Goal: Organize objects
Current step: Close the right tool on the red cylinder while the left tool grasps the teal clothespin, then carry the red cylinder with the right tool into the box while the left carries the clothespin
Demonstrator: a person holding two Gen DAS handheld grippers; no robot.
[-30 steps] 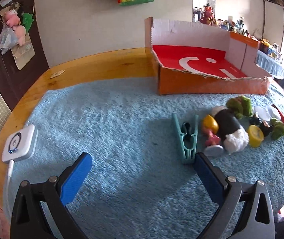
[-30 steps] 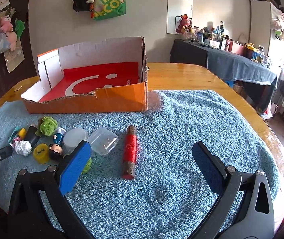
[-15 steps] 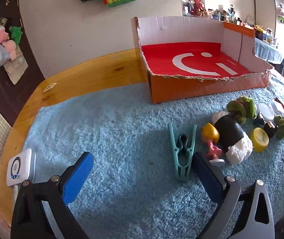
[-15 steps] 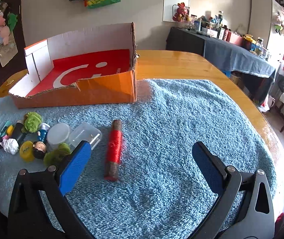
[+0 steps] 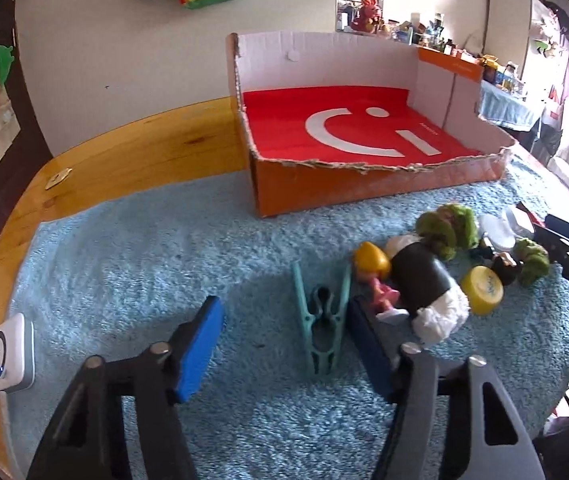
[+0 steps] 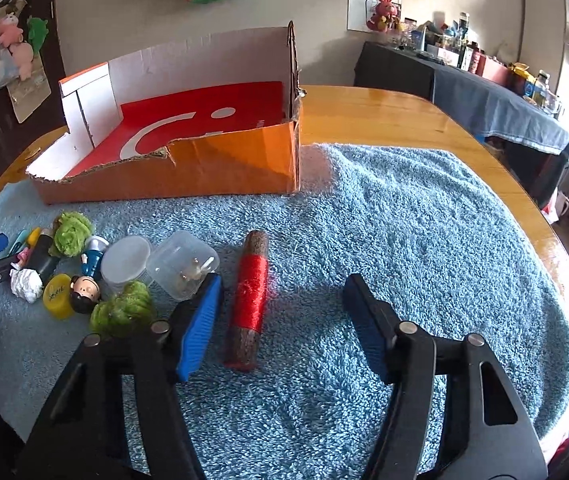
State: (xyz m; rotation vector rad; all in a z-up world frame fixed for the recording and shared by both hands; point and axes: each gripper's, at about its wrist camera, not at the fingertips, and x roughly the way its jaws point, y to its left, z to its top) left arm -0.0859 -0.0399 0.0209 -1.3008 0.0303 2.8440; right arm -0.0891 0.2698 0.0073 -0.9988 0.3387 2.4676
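An open orange cardboard box with a red floor point(image 5: 364, 188) point(image 6: 212, 168) stands at the back of the blue towel. My left gripper point(image 5: 284, 316) is open, low over the towel, with a teal clothes peg point(image 5: 322, 320) lying between its fingers near the right one. Beside it lie a small yellow-haired doll point(image 5: 376, 276), a black-and-white roll point(image 5: 424, 284), a yellow cap point(image 5: 482, 290) and green fluffy balls point(image 5: 450, 228). My right gripper point(image 6: 280, 296) is open, with a red thread spool point(image 6: 249, 296) lying between its fingers, close to the left one.
A clear plastic box point(image 6: 182, 264), a white lid point(image 6: 126, 258) and a small figurine point(image 6: 84, 286) lie left of the spool. A white device with a cable point(image 5: 6, 354) sits at the table's left edge. The wooden table rim point(image 6: 404, 116) borders the towel.
Both grippers have moved forward and lower. The peg now lies between the left fingers and the spool between the right fingers. Both jaw gaps look narrower.
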